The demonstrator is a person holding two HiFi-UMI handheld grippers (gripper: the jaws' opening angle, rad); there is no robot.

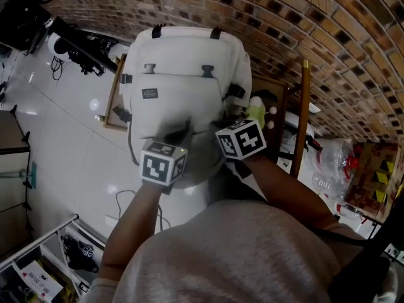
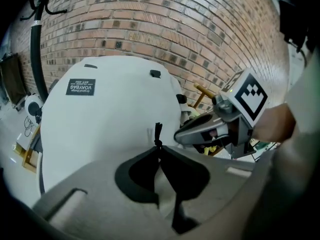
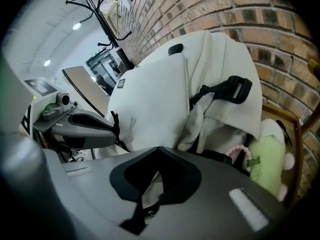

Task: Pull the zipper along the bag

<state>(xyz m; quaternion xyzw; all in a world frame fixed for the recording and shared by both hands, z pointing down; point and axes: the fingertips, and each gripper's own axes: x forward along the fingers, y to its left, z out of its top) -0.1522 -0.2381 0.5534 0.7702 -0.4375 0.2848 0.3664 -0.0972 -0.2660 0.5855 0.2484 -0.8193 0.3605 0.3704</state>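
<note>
A white backpack (image 1: 183,55) stands upright on a chair against a brick wall. My left gripper (image 2: 159,146) is shut on the black zipper pull cord (image 2: 158,133) low on the bag's front (image 2: 110,119). In the head view the left gripper (image 1: 175,136) is at the bag's lower middle, and the right gripper (image 1: 222,130) is just to its right. My right gripper (image 3: 159,151) is shut on a fold of the bag's white fabric (image 3: 155,99) near the side seam. From it I see the left gripper (image 3: 92,129) holding the cord (image 3: 116,126). The zipper track is hidden.
A wooden chair frame (image 1: 303,106) and a green plush toy (image 1: 255,111) sit to the bag's right. A black buckle strap (image 3: 235,90) hangs on the bag's side. A wooden board (image 1: 113,100) leans at the left. Plastic bags (image 1: 334,163) lie at the right.
</note>
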